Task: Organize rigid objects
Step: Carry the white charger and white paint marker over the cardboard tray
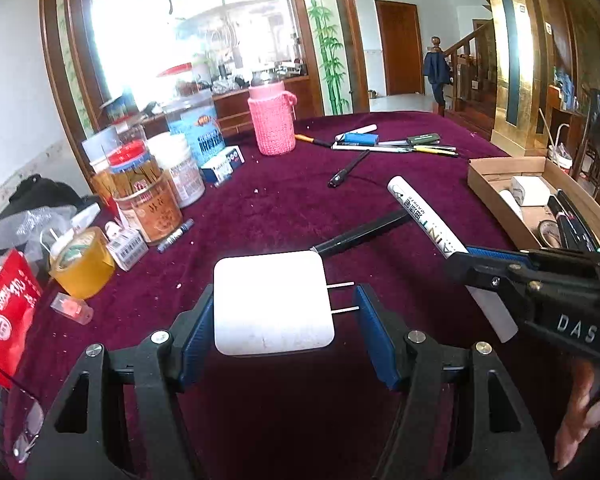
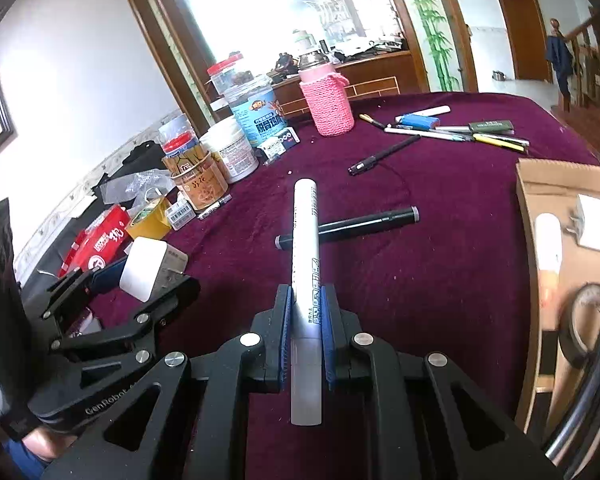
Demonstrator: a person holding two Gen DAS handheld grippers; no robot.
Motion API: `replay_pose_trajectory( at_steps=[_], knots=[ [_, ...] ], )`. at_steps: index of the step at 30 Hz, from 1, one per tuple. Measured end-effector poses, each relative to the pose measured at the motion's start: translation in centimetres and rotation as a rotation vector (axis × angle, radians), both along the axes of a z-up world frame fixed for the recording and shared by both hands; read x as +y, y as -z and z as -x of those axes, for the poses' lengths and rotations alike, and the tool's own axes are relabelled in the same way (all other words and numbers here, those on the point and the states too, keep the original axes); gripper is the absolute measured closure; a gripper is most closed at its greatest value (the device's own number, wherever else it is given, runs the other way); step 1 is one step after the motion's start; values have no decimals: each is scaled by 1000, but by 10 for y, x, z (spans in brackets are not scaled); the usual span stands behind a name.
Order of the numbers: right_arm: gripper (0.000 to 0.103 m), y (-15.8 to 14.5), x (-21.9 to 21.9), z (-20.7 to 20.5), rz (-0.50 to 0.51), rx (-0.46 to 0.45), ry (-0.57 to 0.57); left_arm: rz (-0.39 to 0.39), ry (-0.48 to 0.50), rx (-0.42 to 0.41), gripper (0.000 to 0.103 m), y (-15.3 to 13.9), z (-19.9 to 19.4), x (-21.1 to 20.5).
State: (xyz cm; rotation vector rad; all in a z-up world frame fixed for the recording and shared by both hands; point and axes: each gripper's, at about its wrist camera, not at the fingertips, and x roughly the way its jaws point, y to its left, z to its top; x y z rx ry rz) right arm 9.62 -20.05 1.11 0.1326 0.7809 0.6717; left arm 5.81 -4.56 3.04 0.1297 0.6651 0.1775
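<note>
Left wrist view: the left gripper [image 1: 284, 312] is clasping a white charger [image 1: 272, 304] between its blue pads, prongs pointing toward three o'clock, over the maroon tablecloth [image 1: 284, 200]. A cardboard box [image 1: 496, 184] is sitting at three o'clock.

Right wrist view: the right gripper [image 2: 306, 316] is clenching a white paint marker [image 2: 306, 248], its barrel pointing to twelve o'clock. A black marker [image 2: 364, 222] is lying beyond it.

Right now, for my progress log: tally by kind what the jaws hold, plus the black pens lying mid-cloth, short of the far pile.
White plug, held: 1
White marker, held: 1
Black pens, loose: 2
Total: 4
</note>
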Motion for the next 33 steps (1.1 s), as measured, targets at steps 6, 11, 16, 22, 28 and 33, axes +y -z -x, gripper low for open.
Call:
replay_pose_trajectory(
  at_steps=[6, 11, 16, 22, 28, 33],
  knots=[
    [91, -11, -8, 28, 5, -4, 19, -11, 18, -27, 37, -3, 10, -5],
    [91, -18, -12, 48, 4, -29, 23, -9, 30, -39, 37, -5, 16, -12],
    [91, -21, -20, 54, -26, -25, 32, -26, 38, -53, 37, -9, 20, -20],
    [91, -25, -34, 56, -51, -27, 48, -51, 52, -63, 37, -14, 23, -32],
    [90, -30, -55, 60, -87, -31, 69, -78, 71, -66, 37, -17, 21, -49],
    [90, -32, -70, 63, -116, -33, 85, -113, 95, -69, 37, -20, 18, -69]
  ],
)
